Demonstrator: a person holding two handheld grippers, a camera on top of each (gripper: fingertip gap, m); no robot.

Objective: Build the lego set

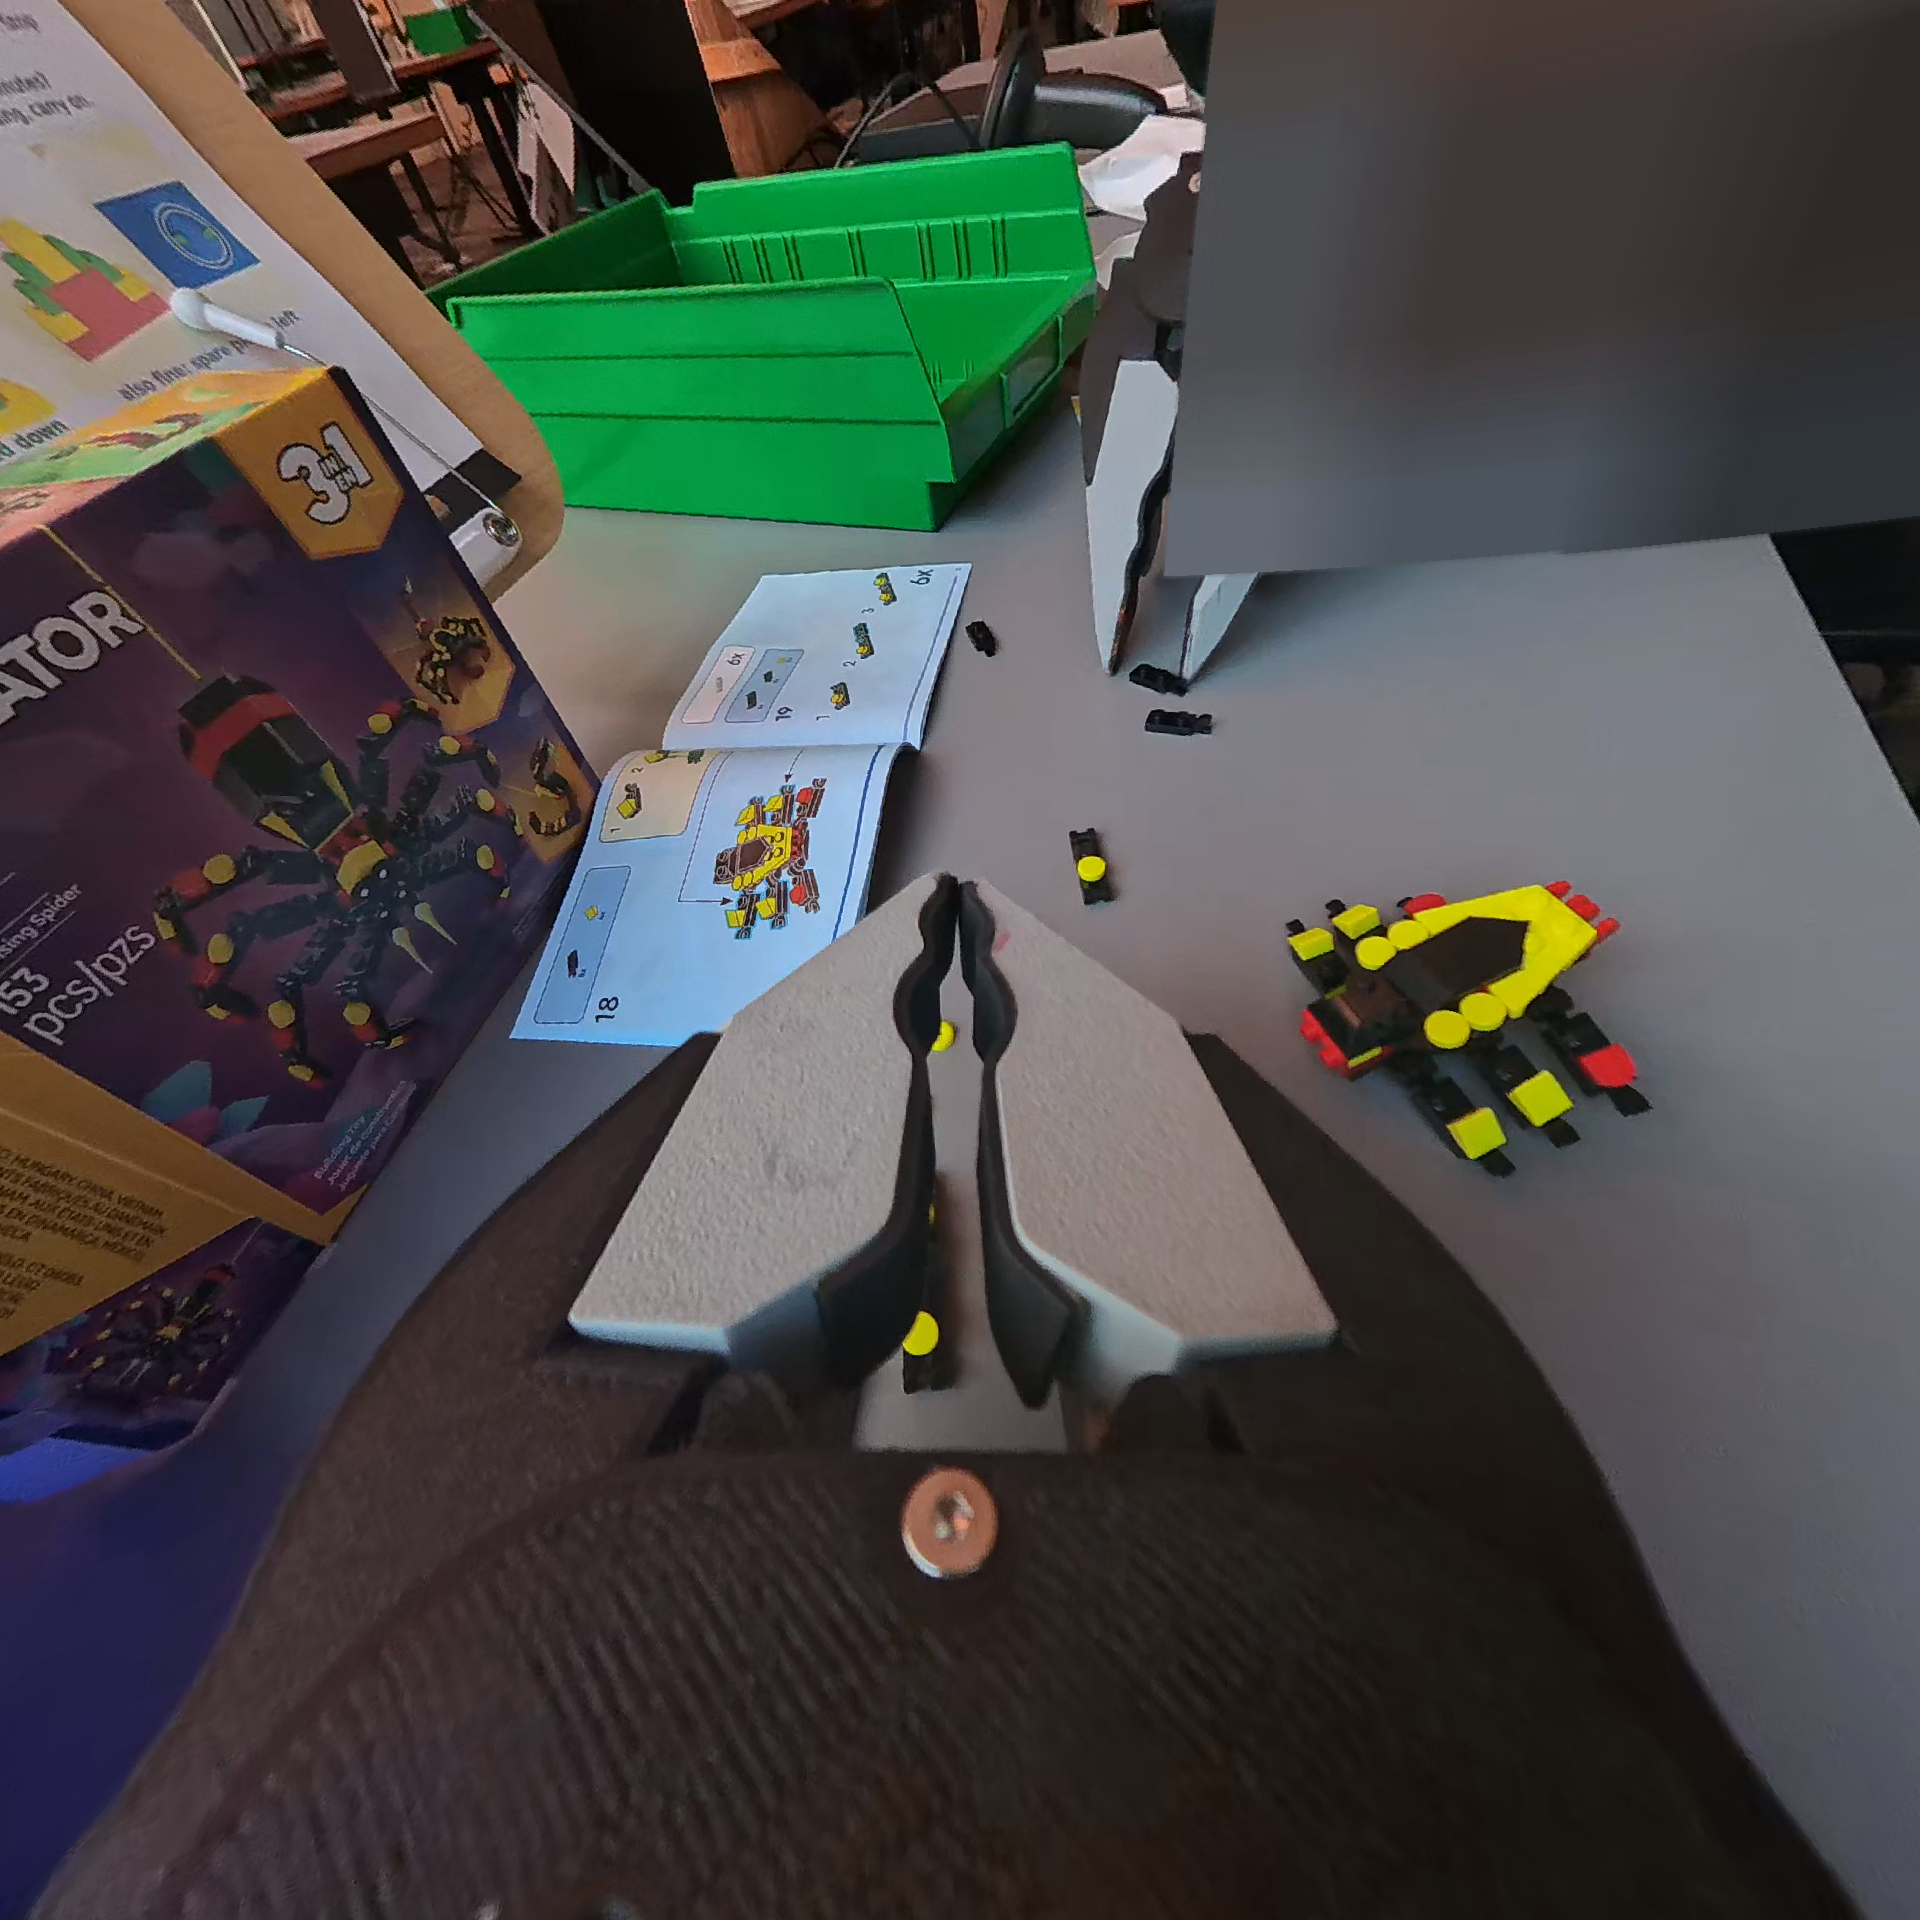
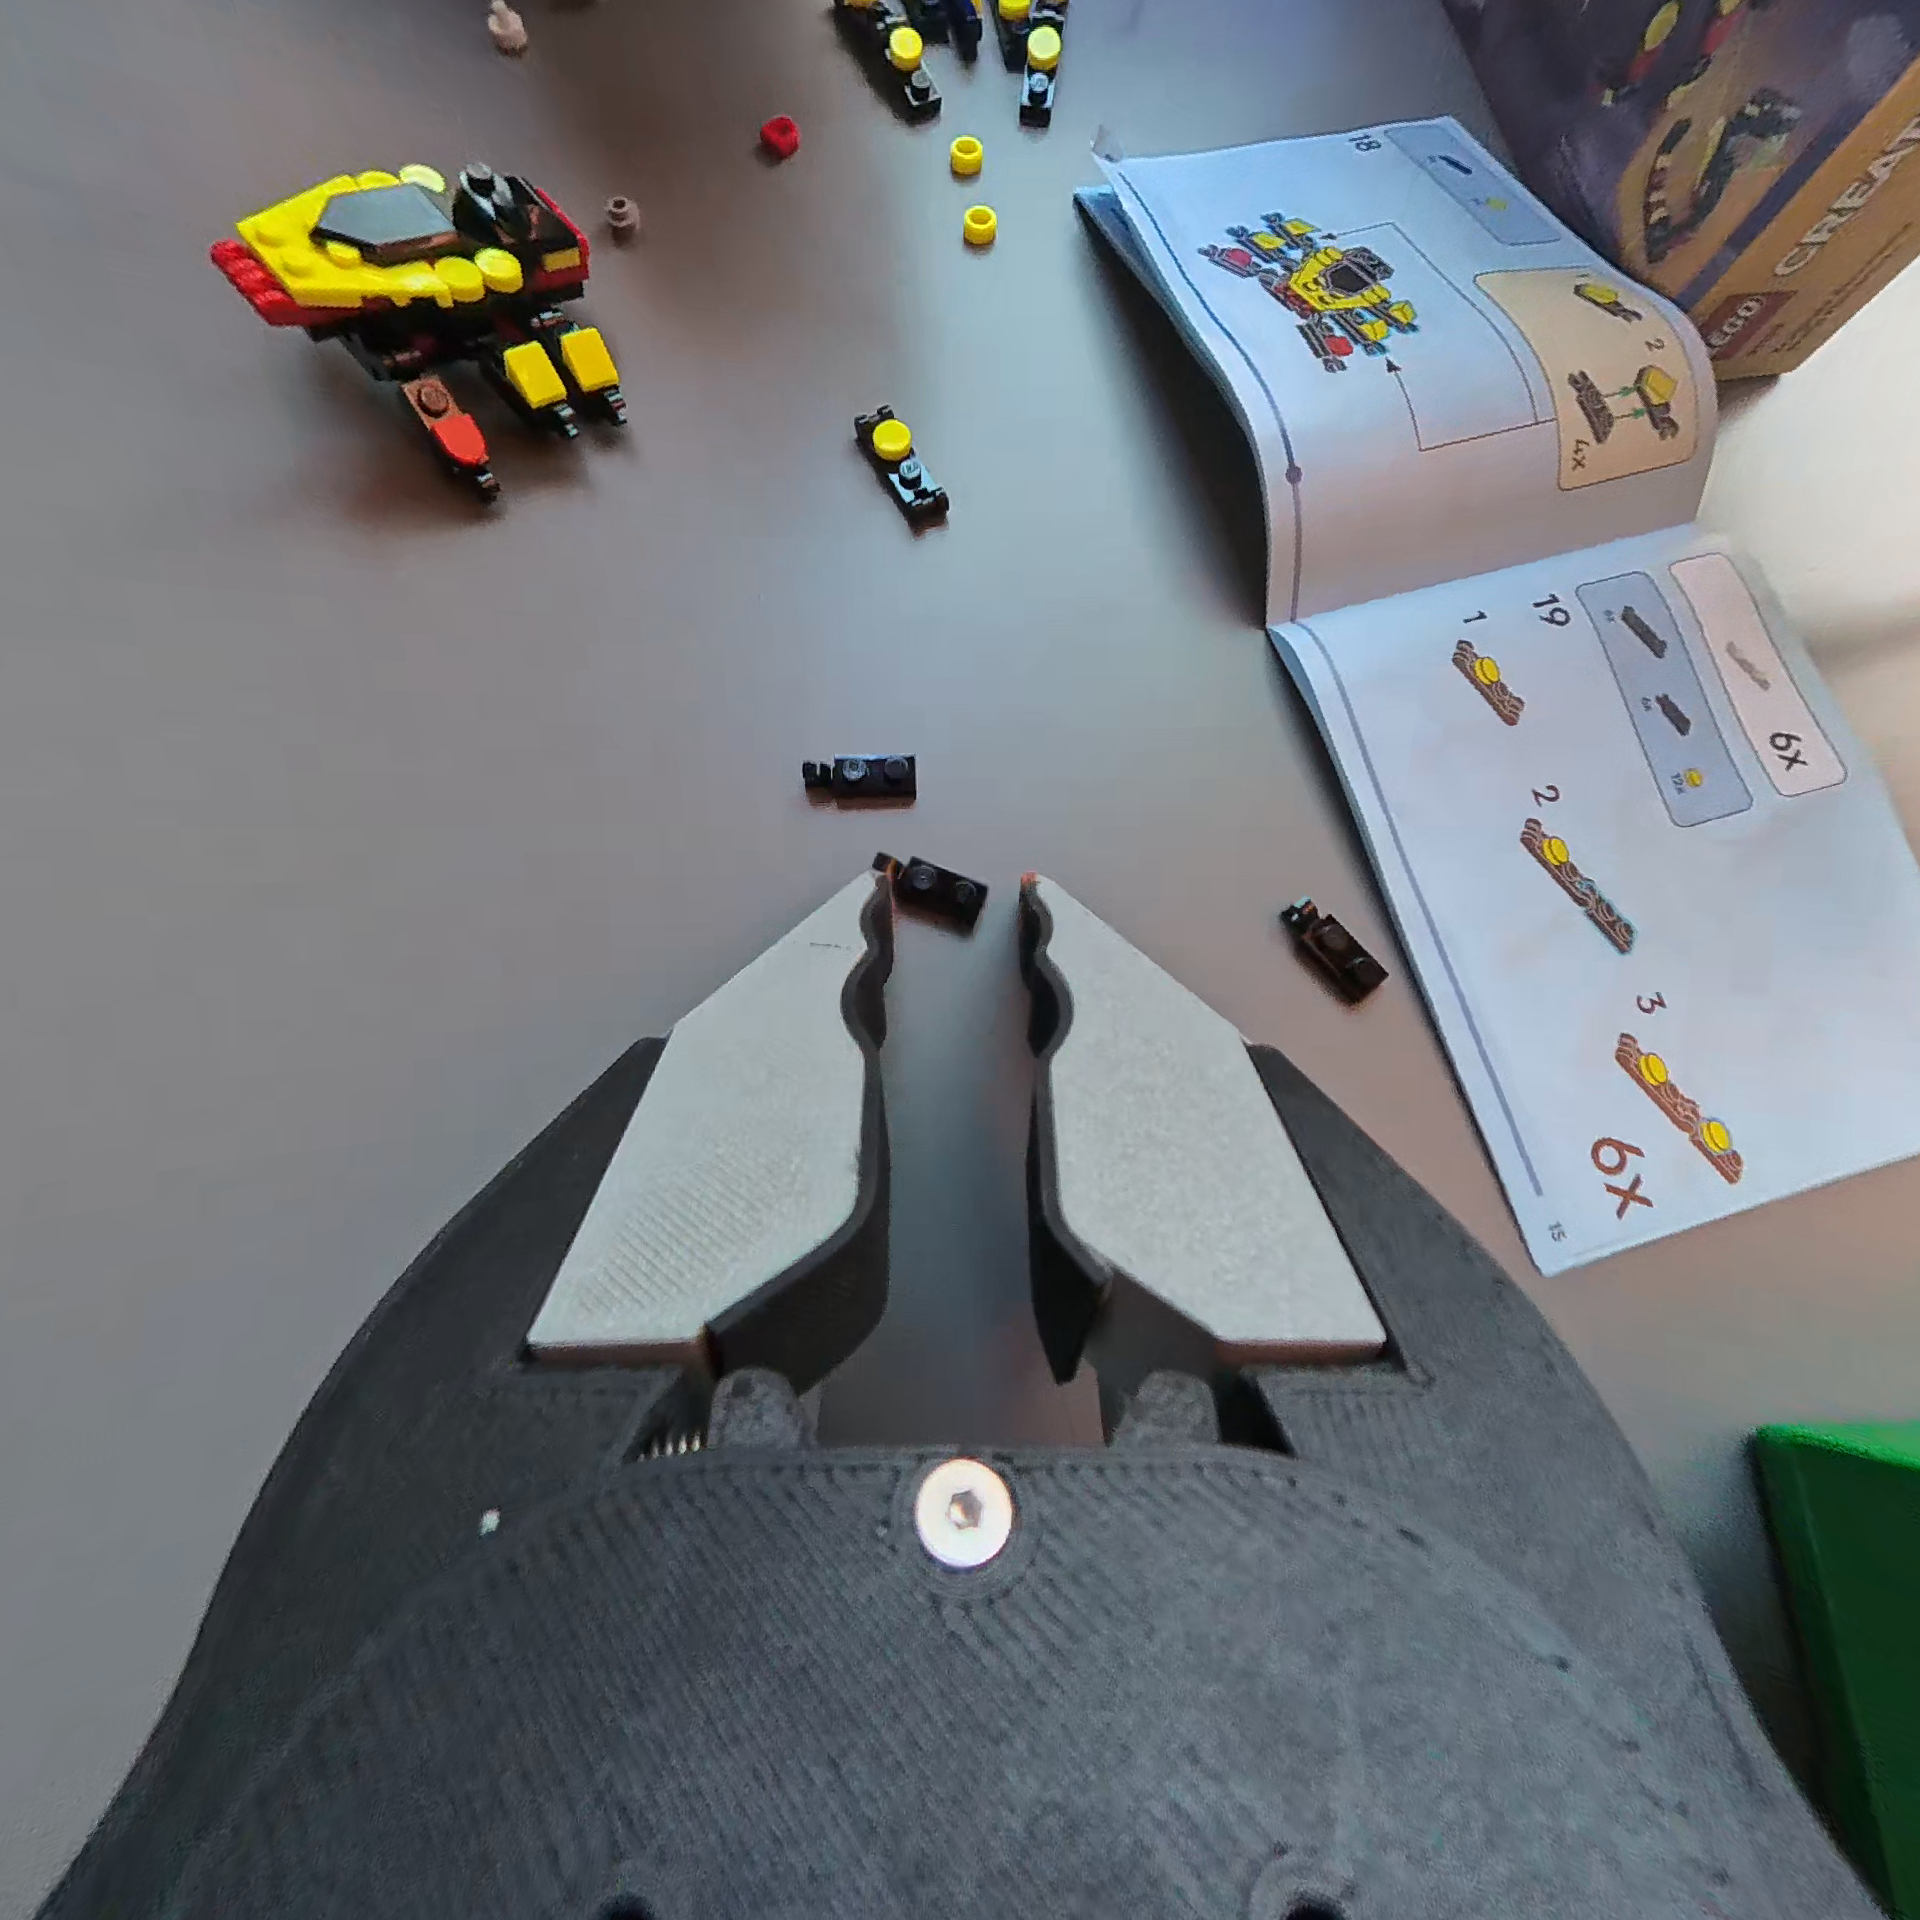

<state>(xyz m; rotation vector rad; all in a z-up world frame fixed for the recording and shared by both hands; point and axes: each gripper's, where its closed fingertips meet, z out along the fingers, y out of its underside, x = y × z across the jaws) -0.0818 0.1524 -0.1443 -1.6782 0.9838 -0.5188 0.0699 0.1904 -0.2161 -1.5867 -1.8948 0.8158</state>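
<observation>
The part-built yellow, black and red lego model (image 1: 1455,997) (image 2: 416,281) lies on the grey table. My right gripper (image 2: 951,894) is open, tips down at the table, with a small black plate (image 2: 940,894) between its fingertips; it also shows in the left wrist view (image 1: 1153,665). My left gripper (image 1: 956,894) is shut at the tips, above the table. Black pieces with yellow studs (image 1: 923,1335) show through the gap between its fingers; I cannot tell whether they are held. A black leg piece with a yellow stud (image 1: 1091,864) (image 2: 899,462) lies apart.
The open manual (image 1: 748,831) (image 2: 1455,520) and set box (image 1: 239,831) lie left of my left gripper. Green bins (image 1: 779,343) stand at the far side. Loose black plates (image 2: 860,779) (image 2: 1335,951), yellow studs (image 2: 966,156) and a red stud (image 2: 779,137) are scattered around. About 20 cm separates my left fingertips from my right.
</observation>
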